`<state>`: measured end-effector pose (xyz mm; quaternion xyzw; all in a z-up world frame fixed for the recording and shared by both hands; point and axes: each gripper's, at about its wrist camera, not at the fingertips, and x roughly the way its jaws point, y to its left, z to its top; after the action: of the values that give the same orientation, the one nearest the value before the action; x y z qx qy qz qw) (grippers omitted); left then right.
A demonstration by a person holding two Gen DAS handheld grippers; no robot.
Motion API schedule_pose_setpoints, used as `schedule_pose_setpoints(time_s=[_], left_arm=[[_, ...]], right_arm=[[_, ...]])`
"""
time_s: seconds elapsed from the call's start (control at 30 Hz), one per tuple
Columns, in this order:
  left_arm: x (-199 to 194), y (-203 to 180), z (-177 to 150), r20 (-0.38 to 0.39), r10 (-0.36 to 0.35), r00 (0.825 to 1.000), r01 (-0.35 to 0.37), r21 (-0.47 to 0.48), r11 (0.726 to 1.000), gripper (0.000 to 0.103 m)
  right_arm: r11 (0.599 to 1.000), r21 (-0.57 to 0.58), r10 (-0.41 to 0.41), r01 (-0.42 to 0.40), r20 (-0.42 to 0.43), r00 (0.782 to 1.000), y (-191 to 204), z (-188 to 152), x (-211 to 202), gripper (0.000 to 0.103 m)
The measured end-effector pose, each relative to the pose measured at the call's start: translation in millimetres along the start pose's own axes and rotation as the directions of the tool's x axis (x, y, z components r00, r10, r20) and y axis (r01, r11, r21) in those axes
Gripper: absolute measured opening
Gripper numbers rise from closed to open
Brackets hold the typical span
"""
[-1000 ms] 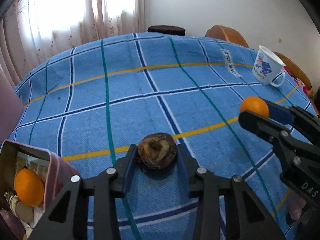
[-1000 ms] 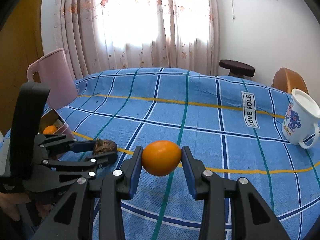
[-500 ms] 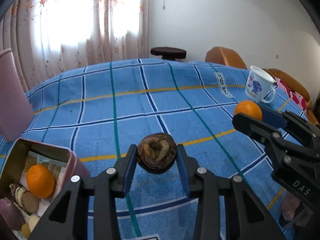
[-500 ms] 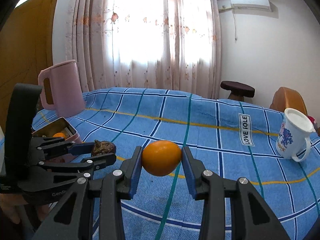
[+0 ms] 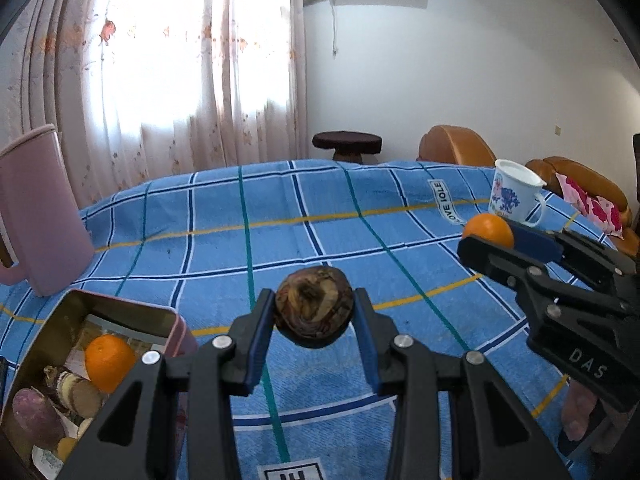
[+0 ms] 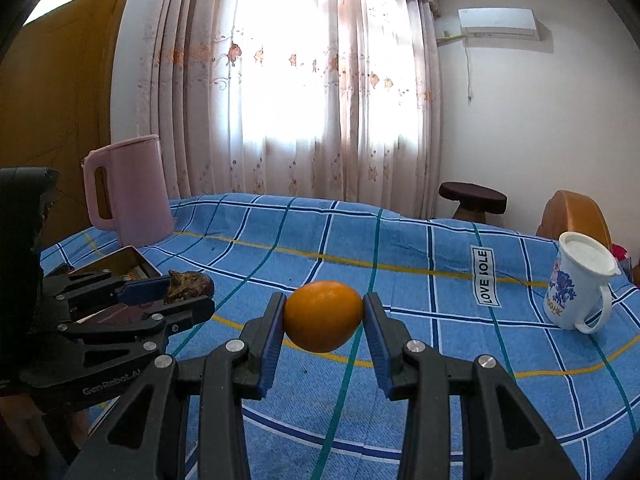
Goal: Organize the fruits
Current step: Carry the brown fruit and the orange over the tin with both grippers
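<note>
L gripper: blue pads pinch dark brown fruit, held above checked tablecloth.
R gripper: fingers clamp orange, off the cloth.
Tin: open at L, w/ another orange inside.
Backdrop: pink jug, white mug.

Blue plaid cloth on table; on it: pink jug, open tin, white mug.
</note>
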<state>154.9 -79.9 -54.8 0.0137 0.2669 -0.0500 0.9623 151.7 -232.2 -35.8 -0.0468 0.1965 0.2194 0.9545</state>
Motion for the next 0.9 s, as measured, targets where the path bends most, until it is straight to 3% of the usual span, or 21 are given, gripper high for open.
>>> schedule_pose_setpoints(time_s=[0.4,0.9], left_arm=[[-17,1,-3,0.073,0.013,0.997,-0.012,-0.011,1.0,0.041],[-33,-3,-11,0.09,0.003,0.996,-0.003,0.002,1.0,0.04]], right_arm=[[1.0,-0.012,0.005,-0.004,0.053,0.999,5,-3,-16,0.041],[0.999,-0.03,0.017,-0.015,0.065,0.998,15,-8,-31,0.041]])
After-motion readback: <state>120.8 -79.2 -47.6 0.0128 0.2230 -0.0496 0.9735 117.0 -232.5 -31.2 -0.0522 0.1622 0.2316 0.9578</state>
